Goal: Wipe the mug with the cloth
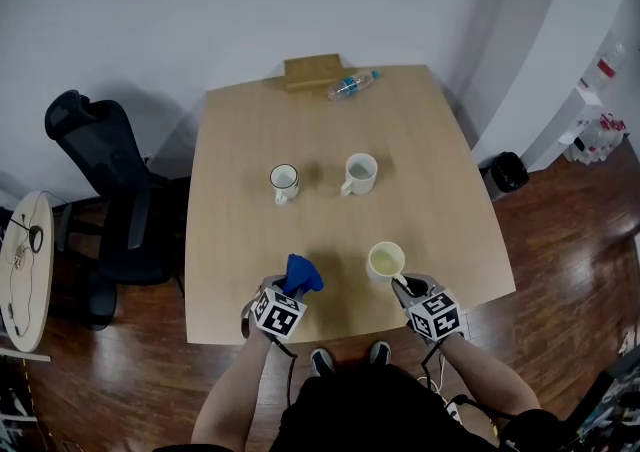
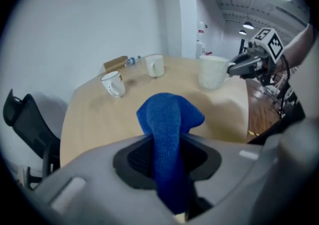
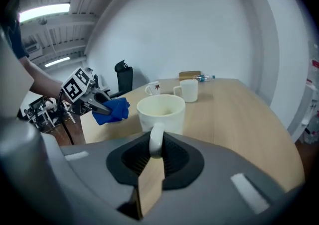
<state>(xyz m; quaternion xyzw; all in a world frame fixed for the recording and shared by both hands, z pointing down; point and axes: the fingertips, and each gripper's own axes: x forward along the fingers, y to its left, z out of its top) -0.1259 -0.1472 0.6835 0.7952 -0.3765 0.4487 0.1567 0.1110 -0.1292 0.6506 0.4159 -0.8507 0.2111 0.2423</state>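
My left gripper [image 1: 290, 289] is shut on a bunched blue cloth [image 1: 301, 274], which sticks out past the jaws [image 2: 169, 119] over the near edge of the wooden table [image 1: 430, 150]. My right gripper [image 1: 397, 283] is shut on the handle [image 3: 156, 137] of a cream mug [image 1: 386, 261], held upright with its empty inside showing [image 3: 161, 110]. Cloth and mug are side by side with a gap between them. In the right gripper view the left gripper [image 3: 102, 107] with the cloth [image 3: 113, 110] shows at the left; in the left gripper view the right gripper [image 2: 234, 68] holds the mug [image 2: 213, 71] at the right.
Two more white mugs [image 1: 284, 180] [image 1: 359, 173] stand at the table's middle. A wooden block [image 1: 313, 71] and a plastic bottle [image 1: 352, 85] lie at the far edge. A black office chair [image 1: 100, 190] stands to the left, a small black bin [image 1: 508, 172] to the right.
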